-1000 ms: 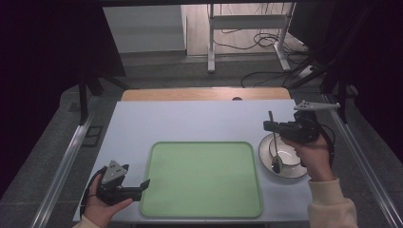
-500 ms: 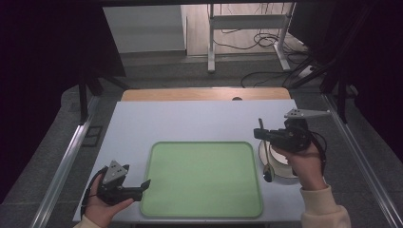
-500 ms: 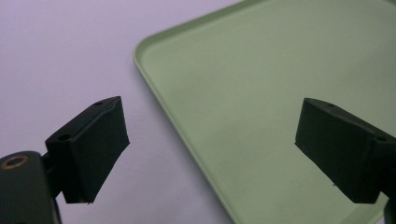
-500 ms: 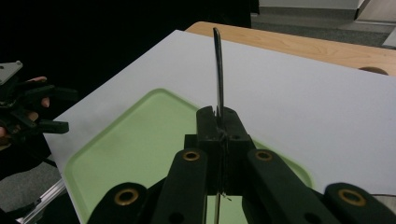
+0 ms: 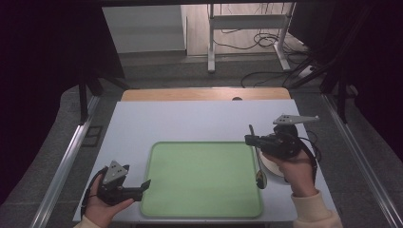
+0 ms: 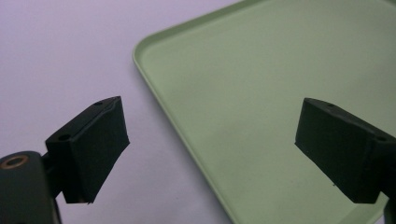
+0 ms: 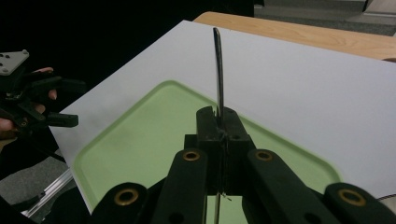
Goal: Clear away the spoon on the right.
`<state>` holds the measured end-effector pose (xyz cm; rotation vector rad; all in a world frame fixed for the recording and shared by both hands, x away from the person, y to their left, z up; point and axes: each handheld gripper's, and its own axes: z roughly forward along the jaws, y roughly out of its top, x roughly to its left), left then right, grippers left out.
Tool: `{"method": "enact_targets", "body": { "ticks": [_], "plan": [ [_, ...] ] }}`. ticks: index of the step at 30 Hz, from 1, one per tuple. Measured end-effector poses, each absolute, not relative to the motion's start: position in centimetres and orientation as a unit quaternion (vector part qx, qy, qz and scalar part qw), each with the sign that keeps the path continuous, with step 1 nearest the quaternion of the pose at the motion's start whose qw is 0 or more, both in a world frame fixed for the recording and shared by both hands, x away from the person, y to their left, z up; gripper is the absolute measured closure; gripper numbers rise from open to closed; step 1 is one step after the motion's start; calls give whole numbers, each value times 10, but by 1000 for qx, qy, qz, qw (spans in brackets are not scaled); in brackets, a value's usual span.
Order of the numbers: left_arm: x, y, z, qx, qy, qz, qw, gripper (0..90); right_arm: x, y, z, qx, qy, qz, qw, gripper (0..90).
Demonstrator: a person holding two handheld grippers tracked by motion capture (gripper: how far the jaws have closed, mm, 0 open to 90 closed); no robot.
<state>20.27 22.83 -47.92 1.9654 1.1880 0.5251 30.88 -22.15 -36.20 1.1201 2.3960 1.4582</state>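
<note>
The right gripper (image 5: 250,138) is clamped shut on a slim dark metal spoon (image 5: 257,161), handle pinched between its jaws, bowl hanging below it beside the right rim of the flat green plastic tray (image 5: 199,180). A white plate (image 5: 272,166) sits under the hand. Pickup looks done; setting the spoon down remains. The left gripper (image 5: 145,184) rests open on the desk (image 5: 190,121), its jaws straddling the tray's near-left edge.

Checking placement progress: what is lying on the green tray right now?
Nothing lies on the green tray; its surface looks bare. The spoon, clamped in the right gripper, hangs at its right edge. The white plate beside it is mostly covered by the hand.
</note>
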Motion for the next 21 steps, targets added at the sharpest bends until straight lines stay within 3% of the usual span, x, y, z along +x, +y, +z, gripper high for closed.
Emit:
{"method": "enact_targets", "body": {
  "ticks": [21],
  "plan": [
    [202,228,-479,773,464,204,381,90,305,-183,-394,388,807,444,39,880]
  ]
}}
